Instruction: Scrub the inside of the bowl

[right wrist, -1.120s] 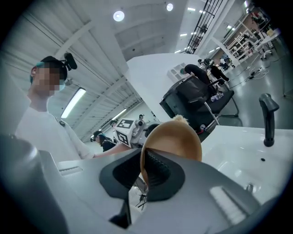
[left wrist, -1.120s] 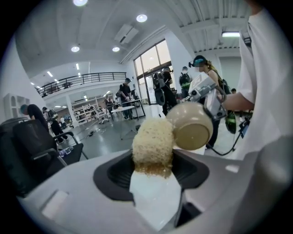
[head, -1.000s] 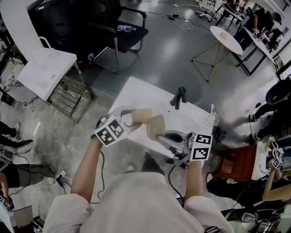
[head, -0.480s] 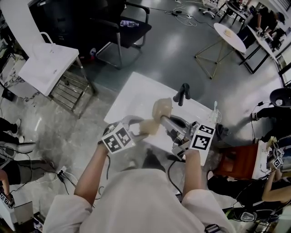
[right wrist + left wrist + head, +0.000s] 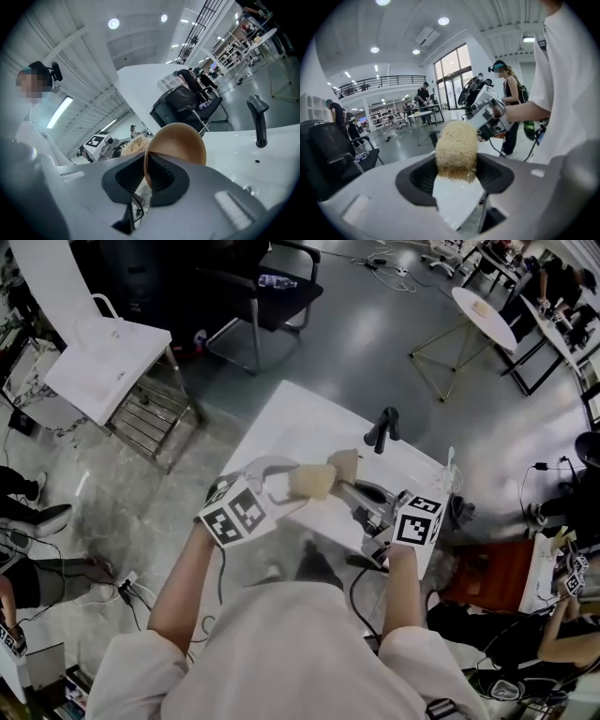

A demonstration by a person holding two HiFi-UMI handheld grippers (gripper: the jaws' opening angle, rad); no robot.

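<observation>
- Bowl (image 5: 180,140): tan, held in the air above the near edge of the white table (image 5: 300,432), tipped on its side; its rounded outside faces the right gripper view
- Right gripper (image 5: 145,176): jaws clenched on the bowl's rim, one pad inside, one outside
- Scrubbing pad (image 5: 456,150): tan, coarse, fibrous; it stands at the bowl's open side, just beside the rim; contact with the inner wall cannot be confirmed
- Left gripper (image 5: 291,482): jaws set wide, grasping the scrubbing pad between them
- Black lever fixture (image 5: 382,427): upright on the table beyond the bowl, well apart from it
- Black chair (image 5: 272,287): on the grey floor past the table
</observation>
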